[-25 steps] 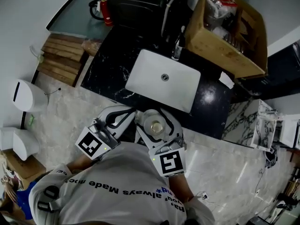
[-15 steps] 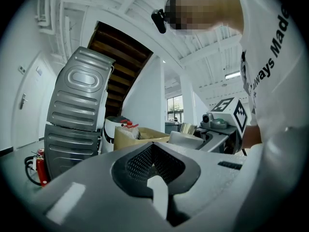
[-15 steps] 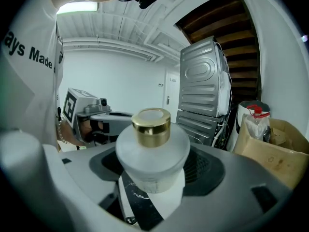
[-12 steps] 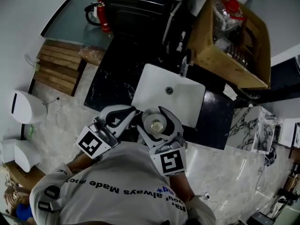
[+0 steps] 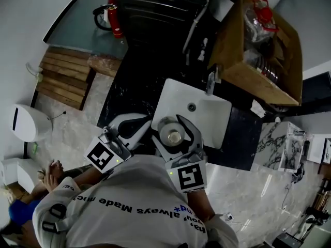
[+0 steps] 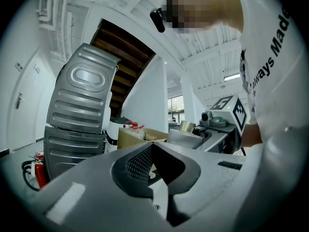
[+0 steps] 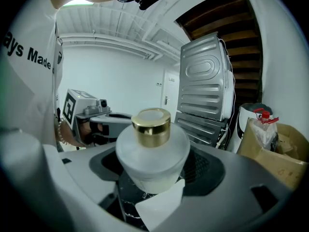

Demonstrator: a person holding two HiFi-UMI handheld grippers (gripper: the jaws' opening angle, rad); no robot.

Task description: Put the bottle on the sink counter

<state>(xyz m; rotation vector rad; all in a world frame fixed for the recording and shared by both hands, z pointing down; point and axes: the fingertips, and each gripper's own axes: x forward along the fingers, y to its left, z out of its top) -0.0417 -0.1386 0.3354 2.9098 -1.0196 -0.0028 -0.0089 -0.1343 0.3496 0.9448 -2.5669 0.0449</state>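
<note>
A frosted white bottle (image 7: 152, 151) with a gold cap (image 7: 151, 121) stands upright between the jaws of my right gripper (image 5: 173, 122), which is shut on it. From the head view the bottle (image 5: 173, 135) hangs over the front edge of the black marble counter (image 5: 129, 94), at the near corner of the white sink basin (image 5: 207, 115). My left gripper (image 5: 148, 123) is just to its left, jaws together and nothing in them. In the left gripper view its jaws meet at a seam.
A faucet (image 5: 211, 81) stands behind the basin. An open cardboard box (image 5: 258, 45) with bottles fills the counter's far right. A red fire extinguisher (image 5: 115, 12), a wooden pallet (image 5: 64, 76) and a white bin (image 5: 26, 123) are on the left. Someone's hands (image 5: 50, 170) show at lower left.
Both grippers, with the bottle, have moved forward from over the floor to the counter's front edge at the sink. Someone's hands have appeared at lower left.
</note>
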